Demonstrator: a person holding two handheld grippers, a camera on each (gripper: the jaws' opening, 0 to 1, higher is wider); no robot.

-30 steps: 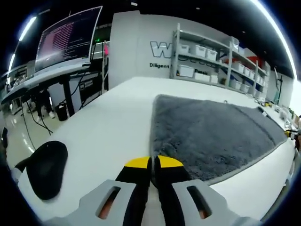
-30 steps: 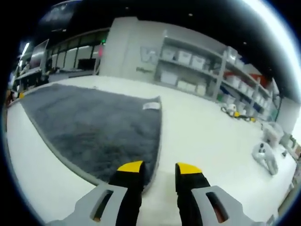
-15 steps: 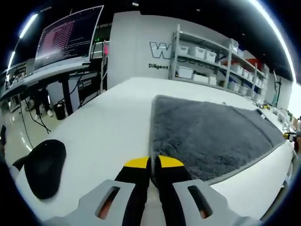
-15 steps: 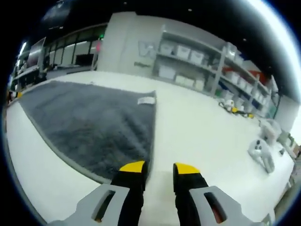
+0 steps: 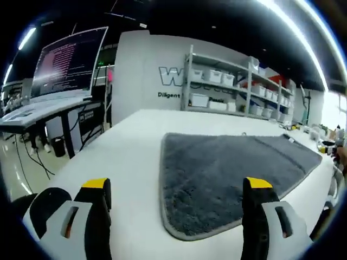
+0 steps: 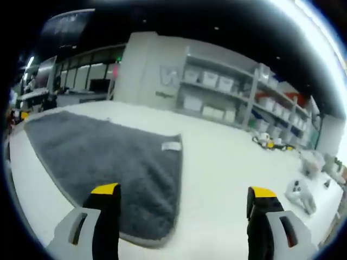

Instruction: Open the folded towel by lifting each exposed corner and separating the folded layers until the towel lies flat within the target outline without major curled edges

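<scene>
The grey towel (image 5: 227, 168) lies spread flat on the white table (image 5: 130, 146). In the left gripper view its near corner sits just ahead of my left gripper (image 5: 176, 187), which stands open above it with nothing between the jaws. In the right gripper view the same towel (image 6: 108, 157) stretches to the left, a white label (image 6: 171, 145) showing at its far right corner. My right gripper (image 6: 184, 192) is open over the towel's near right corner and holds nothing.
A black round object (image 5: 46, 206) sits low on the left beyond the table edge. Desks with a large monitor (image 5: 68, 59) stand at left. Shelves with white bins (image 6: 227, 86) line the back wall. Small white items (image 6: 297, 190) lie on the table at right.
Both grippers have opened wide: the left from shut, the right from a narrow gap. Both views have lifted and pulled back a little from the towel's near corners.
</scene>
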